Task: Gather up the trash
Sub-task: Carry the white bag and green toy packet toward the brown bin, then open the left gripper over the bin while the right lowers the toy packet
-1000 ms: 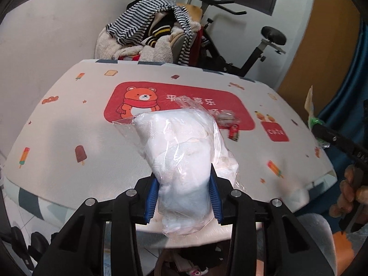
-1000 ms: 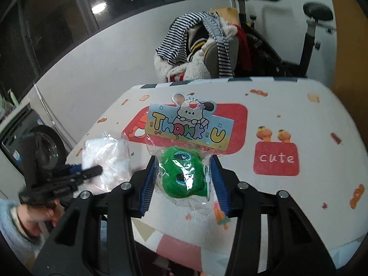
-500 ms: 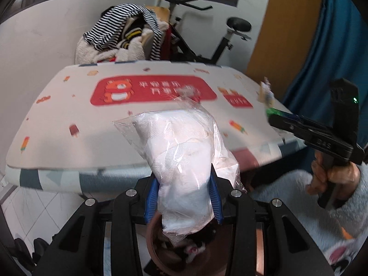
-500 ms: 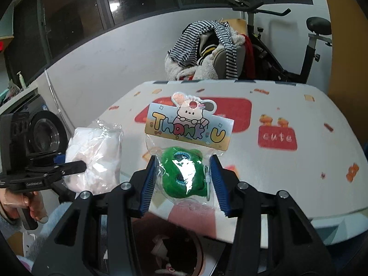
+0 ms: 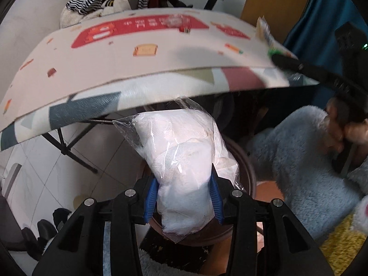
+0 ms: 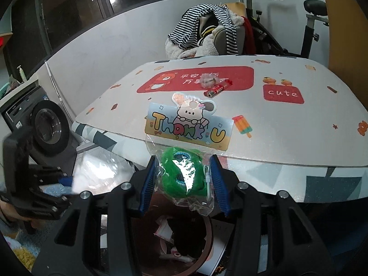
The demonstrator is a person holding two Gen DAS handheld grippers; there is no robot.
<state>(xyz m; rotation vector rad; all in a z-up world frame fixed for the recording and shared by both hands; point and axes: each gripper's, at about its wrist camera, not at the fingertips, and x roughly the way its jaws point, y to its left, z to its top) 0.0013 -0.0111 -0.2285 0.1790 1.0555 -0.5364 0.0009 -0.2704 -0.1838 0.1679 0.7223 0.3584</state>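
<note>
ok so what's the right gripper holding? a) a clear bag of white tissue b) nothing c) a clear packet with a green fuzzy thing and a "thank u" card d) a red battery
c: the right gripper has its blue pads pressed on the clear packet with the green fuzzy thing and "Thank U" card, above the round brown bin.

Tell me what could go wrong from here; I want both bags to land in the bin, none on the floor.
The white bag is long and hangs past the left tool; released now, it may catch the brown bin's rim and tip out. The green-toy packet in the right tool has a stiff "Thank U" card that could snag the table edge. The bin already holds trash, so light bags might slide off.
</note>
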